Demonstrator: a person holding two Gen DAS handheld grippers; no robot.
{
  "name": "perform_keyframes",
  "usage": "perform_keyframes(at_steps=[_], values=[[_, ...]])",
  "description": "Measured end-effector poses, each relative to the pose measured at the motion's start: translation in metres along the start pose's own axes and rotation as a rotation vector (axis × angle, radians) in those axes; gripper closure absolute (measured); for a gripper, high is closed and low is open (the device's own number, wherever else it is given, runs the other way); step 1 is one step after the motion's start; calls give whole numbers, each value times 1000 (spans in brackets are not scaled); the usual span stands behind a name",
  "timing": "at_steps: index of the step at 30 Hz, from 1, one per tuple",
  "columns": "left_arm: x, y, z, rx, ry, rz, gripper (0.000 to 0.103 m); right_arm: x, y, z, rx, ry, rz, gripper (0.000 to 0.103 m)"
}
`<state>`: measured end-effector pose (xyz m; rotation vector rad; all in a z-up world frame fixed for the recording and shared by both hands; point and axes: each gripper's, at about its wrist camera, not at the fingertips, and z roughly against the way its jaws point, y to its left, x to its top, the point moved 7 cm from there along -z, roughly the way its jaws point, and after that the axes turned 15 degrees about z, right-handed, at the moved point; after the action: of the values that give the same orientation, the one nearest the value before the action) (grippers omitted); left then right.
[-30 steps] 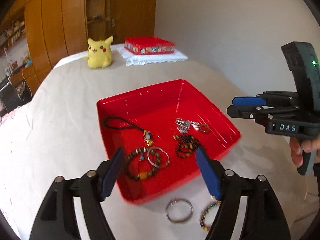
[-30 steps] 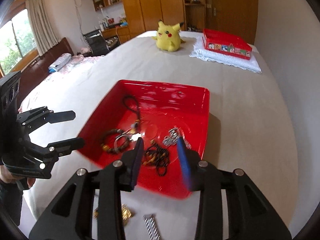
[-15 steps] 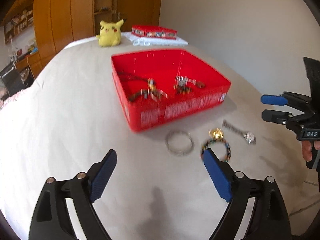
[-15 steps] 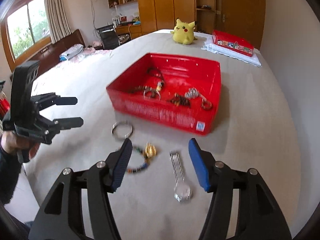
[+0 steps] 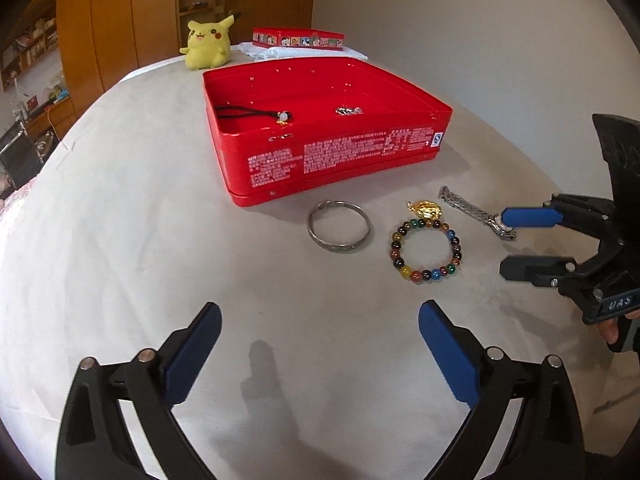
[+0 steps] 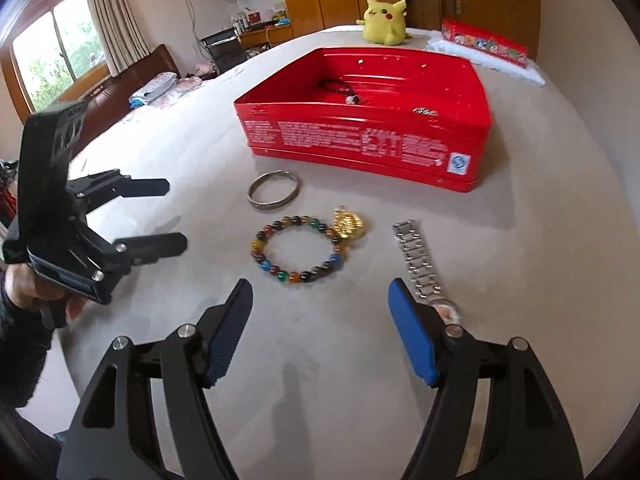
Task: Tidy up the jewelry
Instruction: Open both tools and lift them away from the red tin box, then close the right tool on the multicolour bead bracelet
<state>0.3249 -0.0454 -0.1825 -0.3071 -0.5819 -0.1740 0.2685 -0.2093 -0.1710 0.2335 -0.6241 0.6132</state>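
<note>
A red tin box (image 5: 340,168) (image 6: 360,148) stands on the beige table, holding a black cord pendant (image 5: 256,113) and small silver pieces (image 5: 349,111). In front of it lie a silver bangle (image 5: 340,227) (image 6: 273,190), a multicolour bead bracelet (image 5: 426,251) (image 6: 298,250) with a gold charm (image 5: 425,209) (image 6: 349,222), and a silver watch (image 5: 476,213) (image 6: 422,268). My left gripper (image 5: 320,344) (image 6: 168,216) is open and empty, low over the table before the bangle. My right gripper (image 6: 320,320) (image 5: 512,242) is open and empty, near the watch.
A yellow Pikachu plush (image 5: 206,42) (image 6: 384,20) and a second red tin (image 5: 298,38) (image 6: 484,42) on a white cloth sit at the table's far end. Wooden cabinets, a chair and a window stand beyond the table.
Both grippers have pulled back from over the red box and dropped low toward the table. The bangle, bracelet and watch in front of the box have come into full view.
</note>
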Motion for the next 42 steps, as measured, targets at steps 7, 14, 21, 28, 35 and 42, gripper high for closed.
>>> perform_keyframes(at_steps=[7,14,21,28,35,42], values=[[3,12,-2,5,0,46,4,4,17,-19,61,-3,10,32],[3,12,-1,7,-3,43,4,15,12,-33,34,19,15,31],[5,15,-1,10,-2,42,4,20,12,-55,-25,40,54,17],[10,19,0,12,-10,50,4,24,18,-62,-34,42,99,37],[10,16,0,5,-10,43,4,11,16,-48,-13,46,109,81],[13,12,-4,-29,5,59,4,-3,26,-33,15,53,126,89]])
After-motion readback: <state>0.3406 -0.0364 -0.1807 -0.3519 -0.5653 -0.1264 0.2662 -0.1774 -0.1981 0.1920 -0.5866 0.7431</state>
